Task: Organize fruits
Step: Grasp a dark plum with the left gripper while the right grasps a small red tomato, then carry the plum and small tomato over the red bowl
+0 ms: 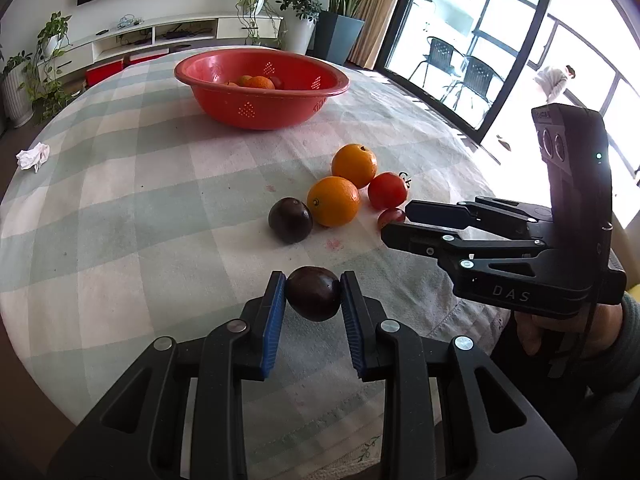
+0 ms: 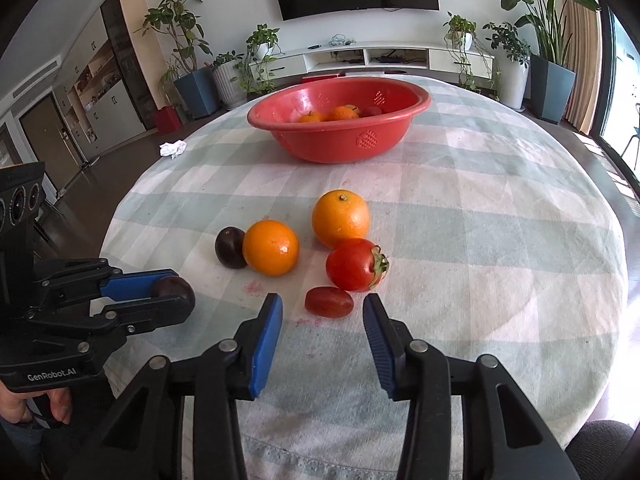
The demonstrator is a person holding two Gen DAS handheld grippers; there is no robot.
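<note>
Already, the left tool point(image 1: 313, 300) pinched a dark plum point(image 1: 313, 298) above the desk point(image 1: 160, 208); round and smooth, it could squirt free. The right tool point(image 2: 322, 312), half-spread and empty, flanked a small red tomato point(image 2: 329, 301) that might roll when nudged.

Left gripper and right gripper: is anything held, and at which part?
The left gripper pinches a dark plum across its two opposite sides. The right gripper holds nothing; its fingers stand apart near a small red fruit.
</note>
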